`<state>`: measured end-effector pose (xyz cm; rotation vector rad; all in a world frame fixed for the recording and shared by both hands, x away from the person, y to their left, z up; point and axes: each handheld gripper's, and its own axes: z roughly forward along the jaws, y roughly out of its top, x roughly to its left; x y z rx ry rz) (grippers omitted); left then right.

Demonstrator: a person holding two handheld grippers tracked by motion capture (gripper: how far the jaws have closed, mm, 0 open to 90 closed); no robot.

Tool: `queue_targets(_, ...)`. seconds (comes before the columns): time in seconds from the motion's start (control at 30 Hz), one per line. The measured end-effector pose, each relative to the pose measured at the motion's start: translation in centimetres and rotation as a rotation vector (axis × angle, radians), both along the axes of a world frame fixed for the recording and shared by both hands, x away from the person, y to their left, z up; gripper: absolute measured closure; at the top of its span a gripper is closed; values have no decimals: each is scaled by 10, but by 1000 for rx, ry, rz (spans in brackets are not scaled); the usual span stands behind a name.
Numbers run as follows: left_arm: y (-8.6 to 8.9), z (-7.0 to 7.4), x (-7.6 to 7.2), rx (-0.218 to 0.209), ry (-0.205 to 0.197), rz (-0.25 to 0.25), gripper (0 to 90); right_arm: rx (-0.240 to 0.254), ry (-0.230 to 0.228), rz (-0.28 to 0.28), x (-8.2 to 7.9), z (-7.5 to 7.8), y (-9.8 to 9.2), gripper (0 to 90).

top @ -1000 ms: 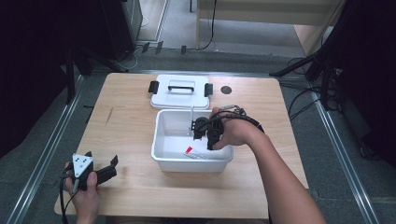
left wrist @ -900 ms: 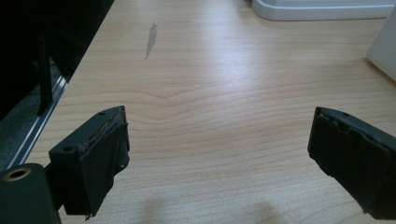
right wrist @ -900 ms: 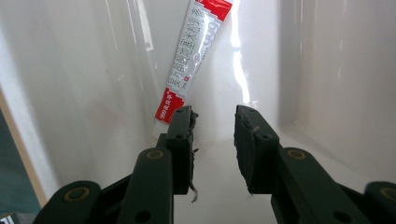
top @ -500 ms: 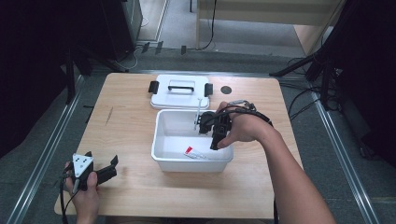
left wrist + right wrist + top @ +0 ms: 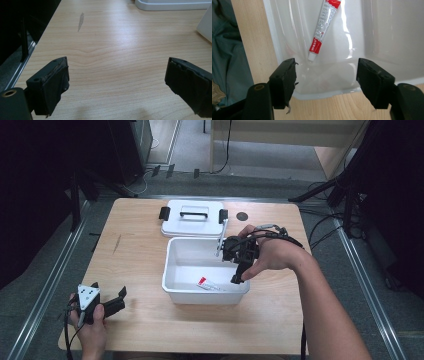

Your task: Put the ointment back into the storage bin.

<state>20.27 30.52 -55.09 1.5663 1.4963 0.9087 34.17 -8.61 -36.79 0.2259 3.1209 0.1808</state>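
A light wooden bench (image 5: 150, 250) carries an open white rectangular plastic bin (image 5: 186, 277) near its middle, and just behind the bin lies a flat white lid (image 5: 192, 222) with a handle on top and 2 black clips at its ends. A small round dark spot (image 5: 242, 216) sits on the bench to the right of the lid.

Inside the bin, on its floor toward the near wall, lies a small white tube with red ends and printed text (image 5: 322, 28). In the high view the tube (image 5: 209, 284) rests close to the bin's front side.

The right gripper (image 5: 239, 265) hangs above the right part of the bin, held by the right hand (image 5: 272, 255), its jaws pointing down into the bin. In the right gripper view the right gripper (image 5: 327, 75) has its 2 black jaws spread wide with nothing between them, and the tube's white cap lies just beyond the gap.

The left gripper (image 5: 117, 302) rests low at the near left corner of the bench in the left hand (image 5: 90, 330), well apart from the bin. In the left gripper view the left gripper (image 5: 117, 80) has its jaws wide apart over bare wood, empty.
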Motion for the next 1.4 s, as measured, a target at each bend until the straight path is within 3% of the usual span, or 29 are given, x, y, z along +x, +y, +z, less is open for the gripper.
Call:
queue_targets(0.43,0,0,0,1,-1,2,58,27,1,-73,0,9,-26,285)
queue_targets(0.9,0,0,0,2,-1,1,58,33,0,-126,0,4,-54,292)
queue_targets(1.2,0,0,0,4,-1,0,58,83,-15,-190,-1,-4,-73,305)
queue_targets(1.4,0,0,-1,5,-1,-2,58,148,-40,-276,-3,-15,-94,313)
